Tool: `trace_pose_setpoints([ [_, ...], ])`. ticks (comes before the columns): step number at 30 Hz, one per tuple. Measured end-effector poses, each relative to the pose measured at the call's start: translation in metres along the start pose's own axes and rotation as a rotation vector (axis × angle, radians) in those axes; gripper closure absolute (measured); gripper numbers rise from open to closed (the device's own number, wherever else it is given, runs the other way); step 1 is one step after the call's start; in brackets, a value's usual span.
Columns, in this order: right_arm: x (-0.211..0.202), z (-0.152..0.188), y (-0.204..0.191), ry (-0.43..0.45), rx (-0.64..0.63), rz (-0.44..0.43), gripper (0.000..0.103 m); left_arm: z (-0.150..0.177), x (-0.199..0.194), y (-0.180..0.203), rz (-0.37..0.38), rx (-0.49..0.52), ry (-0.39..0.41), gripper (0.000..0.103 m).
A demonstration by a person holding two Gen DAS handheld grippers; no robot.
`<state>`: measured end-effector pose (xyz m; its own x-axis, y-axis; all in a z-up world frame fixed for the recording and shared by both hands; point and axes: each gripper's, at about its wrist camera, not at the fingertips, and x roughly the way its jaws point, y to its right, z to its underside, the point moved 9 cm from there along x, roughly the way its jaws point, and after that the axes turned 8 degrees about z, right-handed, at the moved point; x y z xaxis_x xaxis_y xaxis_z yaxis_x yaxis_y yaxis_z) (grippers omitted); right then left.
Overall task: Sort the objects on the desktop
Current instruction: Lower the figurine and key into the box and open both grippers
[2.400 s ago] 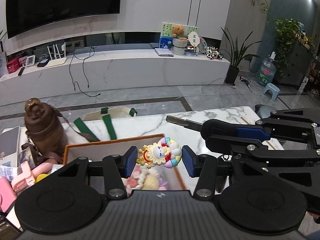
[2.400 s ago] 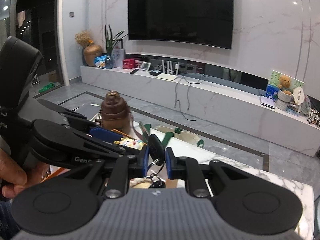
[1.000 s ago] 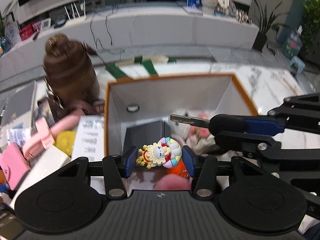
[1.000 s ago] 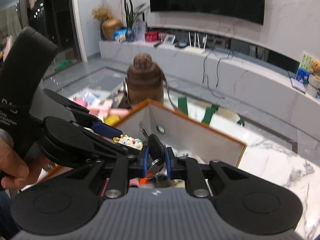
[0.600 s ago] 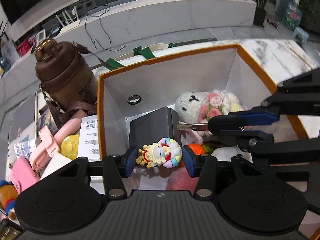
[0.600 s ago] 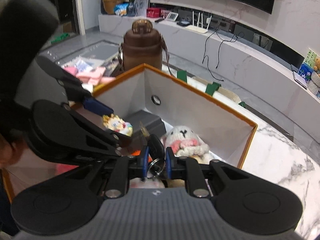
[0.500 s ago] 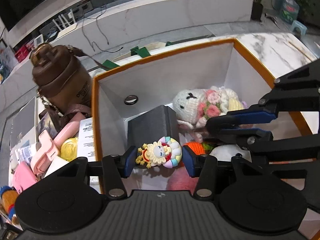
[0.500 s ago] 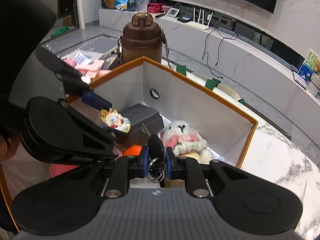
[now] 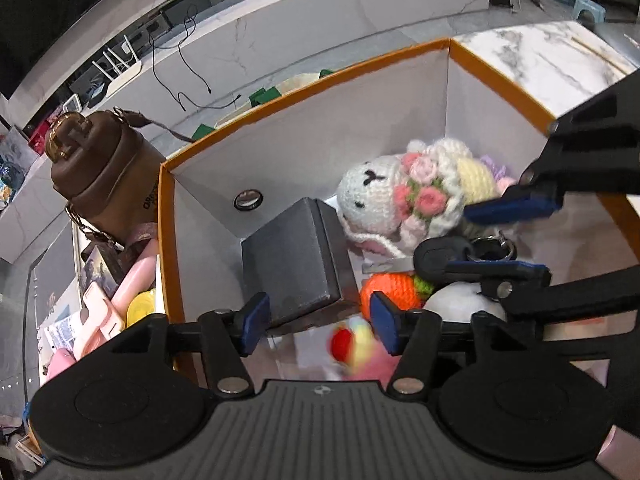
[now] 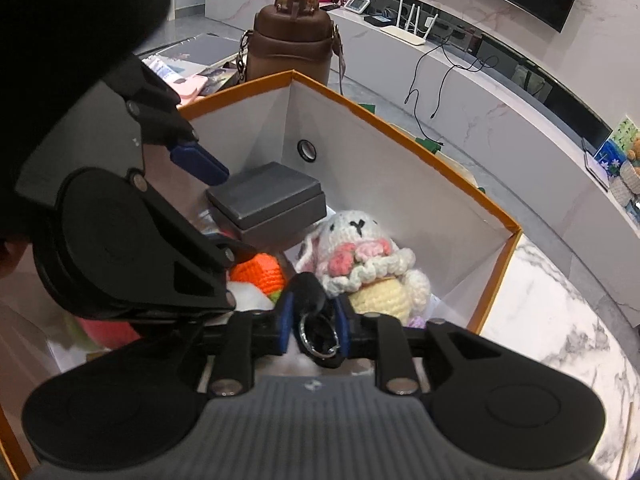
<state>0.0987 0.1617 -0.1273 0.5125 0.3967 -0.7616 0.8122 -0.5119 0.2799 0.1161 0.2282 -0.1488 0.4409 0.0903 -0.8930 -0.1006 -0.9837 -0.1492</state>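
Orange-rimmed white cardboard box (image 9: pixel 448 46) holding a crocheted white bunny (image 9: pixel 384 196); left gripper (image 9: pixel 318 322) over it, jaws opening, blurred colourful toy charm (image 9: pixel 352 344) loose between; right gripper (image 10: pixel 314 330) opening, black car key with ring (image 10: pixel 310 300) between its blue pads.

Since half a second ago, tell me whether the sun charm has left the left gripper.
Yes. The sun charm, blurred, is below the opening left gripper, dropping into the orange box.

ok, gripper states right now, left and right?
Left gripper: jaws opening, nothing gripped; blurred toy dropping below them.
Right gripper: jaws opening, car key and its ring between them.
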Motion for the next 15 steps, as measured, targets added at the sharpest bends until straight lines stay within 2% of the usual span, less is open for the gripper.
trace_pose_setpoints([
  [3,-0.003,0.0,0.001,0.007,-0.012,0.005,0.064,0.001,0.0,0.0,0.002,0.015,-0.005,0.035],
  [7,-0.007,0.0,0.007,0.018,-0.016,0.036,0.041,0.002,-0.002,0.0,-0.009,0.023,-0.005,0.03],
  [9,-0.011,0.001,0.011,0.024,-0.012,0.037,0.037,0.001,-0.005,-0.002,0.005,0.009,0.007,0.023],
  [15,-0.02,0.0,0.016,0.042,-0.004,0.03,0.032,-0.002,-0.012,-0.003,0.044,-0.03,0.029,0.021],
])
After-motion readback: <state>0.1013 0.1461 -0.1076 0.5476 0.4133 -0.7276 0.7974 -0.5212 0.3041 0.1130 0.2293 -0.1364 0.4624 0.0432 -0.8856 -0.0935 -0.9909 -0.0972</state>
